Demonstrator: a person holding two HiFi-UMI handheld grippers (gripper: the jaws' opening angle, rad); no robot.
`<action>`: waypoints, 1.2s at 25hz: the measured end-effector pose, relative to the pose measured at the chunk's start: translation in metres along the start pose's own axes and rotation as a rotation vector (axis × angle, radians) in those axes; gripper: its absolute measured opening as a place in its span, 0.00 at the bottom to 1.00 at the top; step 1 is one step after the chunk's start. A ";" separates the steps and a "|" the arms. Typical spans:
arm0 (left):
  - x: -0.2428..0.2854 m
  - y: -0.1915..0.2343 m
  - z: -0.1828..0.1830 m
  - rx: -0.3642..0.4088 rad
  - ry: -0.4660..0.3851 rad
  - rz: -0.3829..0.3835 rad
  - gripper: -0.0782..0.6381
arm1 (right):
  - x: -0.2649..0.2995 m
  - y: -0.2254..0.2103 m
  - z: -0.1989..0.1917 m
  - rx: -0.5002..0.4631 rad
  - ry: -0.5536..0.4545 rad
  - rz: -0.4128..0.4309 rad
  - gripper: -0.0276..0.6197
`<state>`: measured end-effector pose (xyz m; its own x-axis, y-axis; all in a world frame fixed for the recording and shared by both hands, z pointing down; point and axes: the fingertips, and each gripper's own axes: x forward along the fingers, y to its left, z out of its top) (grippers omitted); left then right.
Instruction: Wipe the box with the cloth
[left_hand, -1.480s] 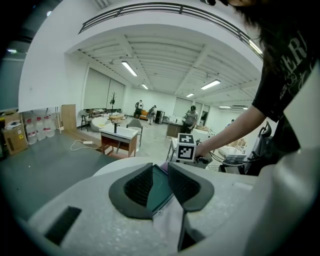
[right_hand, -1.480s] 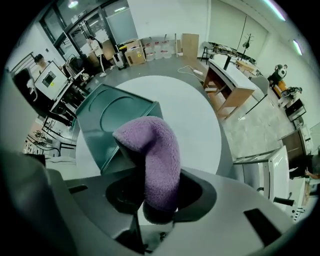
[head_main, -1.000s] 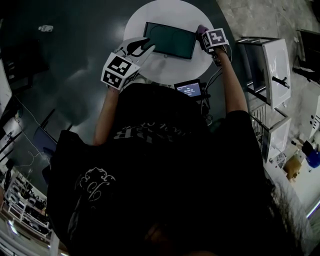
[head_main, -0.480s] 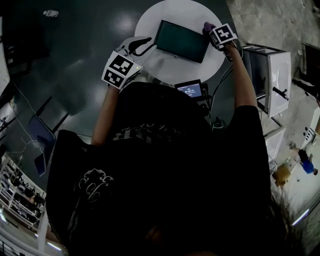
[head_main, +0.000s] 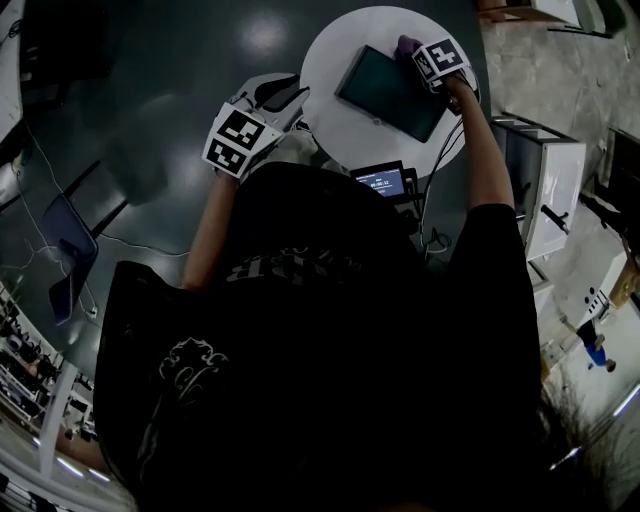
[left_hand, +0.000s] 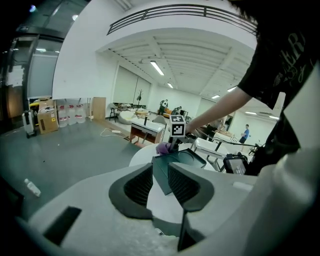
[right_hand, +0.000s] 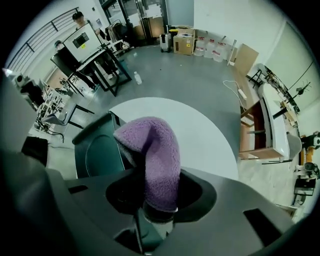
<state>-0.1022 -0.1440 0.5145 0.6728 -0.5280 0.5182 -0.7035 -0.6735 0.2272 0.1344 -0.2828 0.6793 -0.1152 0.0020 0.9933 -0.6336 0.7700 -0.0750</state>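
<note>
Box lying flat, long axis diagonal on table, right fingers gripping cloth, left fingers apart

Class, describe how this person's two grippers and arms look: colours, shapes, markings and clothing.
The left gripper and the right gripper each carry a white cube printed with black square markers. The left one has a pale, smooth shell and two dark, ribbed fingers; the right one's shell looks darker grey. The person wears a black short-sleeved T-shirt with pale print.

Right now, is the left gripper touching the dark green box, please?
Apart. The head view shows bare round white table between the left gripper and the dark green box.
</note>
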 end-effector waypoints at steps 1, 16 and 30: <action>-0.004 0.004 -0.002 -0.007 -0.001 0.011 0.25 | 0.001 0.005 0.010 -0.010 -0.005 0.008 0.21; -0.065 0.055 -0.041 -0.107 -0.041 0.137 0.25 | 0.012 0.071 0.123 -0.208 -0.010 0.031 0.21; -0.089 0.058 -0.055 -0.144 -0.064 0.190 0.25 | 0.013 0.114 0.154 -0.316 -0.016 0.040 0.21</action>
<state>-0.2153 -0.1077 0.5267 0.5353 -0.6730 0.5104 -0.8410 -0.4806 0.2484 -0.0576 -0.2932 0.6699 -0.1486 0.0285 0.9885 -0.3593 0.9297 -0.0808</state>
